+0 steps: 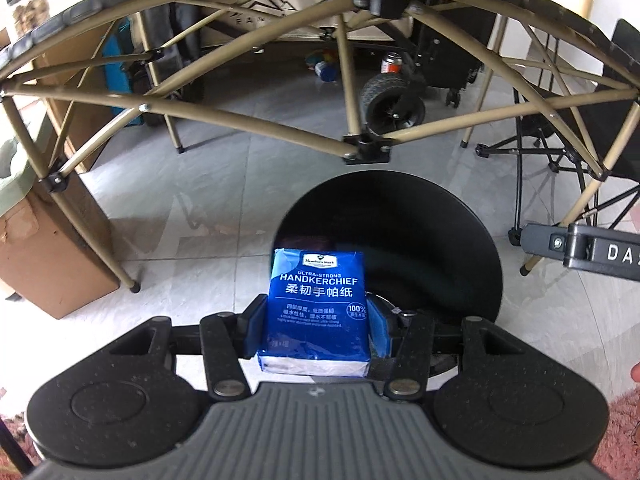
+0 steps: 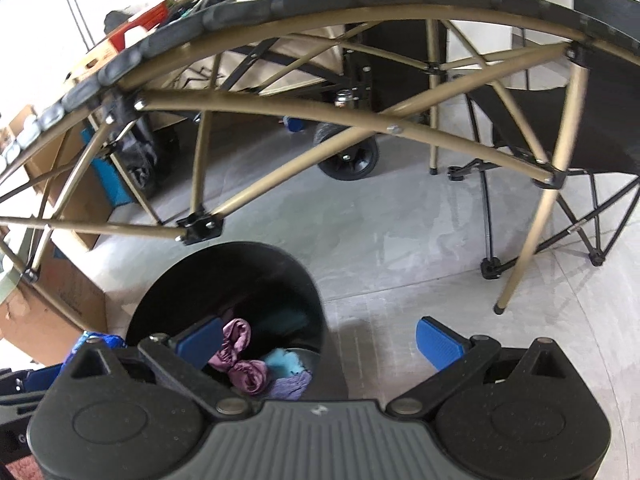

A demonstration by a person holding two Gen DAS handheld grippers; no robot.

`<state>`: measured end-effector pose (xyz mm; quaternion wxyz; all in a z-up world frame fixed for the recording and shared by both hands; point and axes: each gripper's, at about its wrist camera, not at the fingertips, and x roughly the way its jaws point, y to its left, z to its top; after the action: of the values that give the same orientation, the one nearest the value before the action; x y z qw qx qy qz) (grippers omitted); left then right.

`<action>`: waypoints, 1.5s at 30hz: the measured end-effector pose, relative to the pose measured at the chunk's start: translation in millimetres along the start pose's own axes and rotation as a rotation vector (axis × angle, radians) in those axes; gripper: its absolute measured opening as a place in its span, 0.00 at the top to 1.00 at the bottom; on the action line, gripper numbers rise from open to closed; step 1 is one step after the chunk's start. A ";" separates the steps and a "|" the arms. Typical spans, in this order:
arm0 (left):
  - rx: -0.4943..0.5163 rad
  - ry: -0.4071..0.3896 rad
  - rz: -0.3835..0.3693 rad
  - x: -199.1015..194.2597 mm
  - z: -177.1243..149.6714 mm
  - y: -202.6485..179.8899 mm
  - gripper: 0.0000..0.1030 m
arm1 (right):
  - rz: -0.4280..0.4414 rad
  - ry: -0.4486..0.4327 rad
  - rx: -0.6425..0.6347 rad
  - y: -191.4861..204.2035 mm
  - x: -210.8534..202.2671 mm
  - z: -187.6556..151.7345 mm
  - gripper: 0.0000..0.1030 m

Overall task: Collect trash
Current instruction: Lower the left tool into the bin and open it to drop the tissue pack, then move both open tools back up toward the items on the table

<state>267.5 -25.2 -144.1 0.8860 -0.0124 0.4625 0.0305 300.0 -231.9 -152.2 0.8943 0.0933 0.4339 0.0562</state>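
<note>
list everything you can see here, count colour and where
tissue pack: 1, blue, clamped in the left gripper above the bin
bin: 1, black, on the floor below both grippers
cloth scraps: several, purple and teal, inside the bin
folding table: 1, tan frame with dark top, behind the bin
cardboard box: 1, brown, floor at left
folding chair: 1, black, at right
wheeled cart: 1, black wheel, behind the table
left gripper: shut on the pack
right gripper: open, empty

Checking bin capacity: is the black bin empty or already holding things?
Holding things: the black bin has purple fabric and a teal item at its bottom.
</note>
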 end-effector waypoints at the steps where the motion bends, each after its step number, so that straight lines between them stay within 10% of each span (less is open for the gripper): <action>1: 0.007 0.002 0.000 0.9 0.0 -3.0 0.50 | -0.002 -0.001 0.010 -3.5 -0.6 0.2 0.00; 37: 0.070 0.136 -0.035 54.9 24.2 -78.4 0.49 | -0.062 0.043 0.168 -69.2 10.2 -9.1 0.00; 42: 0.034 0.116 -0.044 50.8 26.5 -75.0 0.01 | -0.063 0.042 0.171 -69.5 10.0 -8.6 0.00; 45: 0.025 0.099 -0.037 48.3 26.6 -73.8 0.00 | -0.064 0.039 0.173 -68.9 9.7 -8.4 0.00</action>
<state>321.7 -95.5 -168.9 0.8625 -0.0112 0.5058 0.0078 300.7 -296.3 -179.6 0.8757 0.1552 0.4572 -0.0083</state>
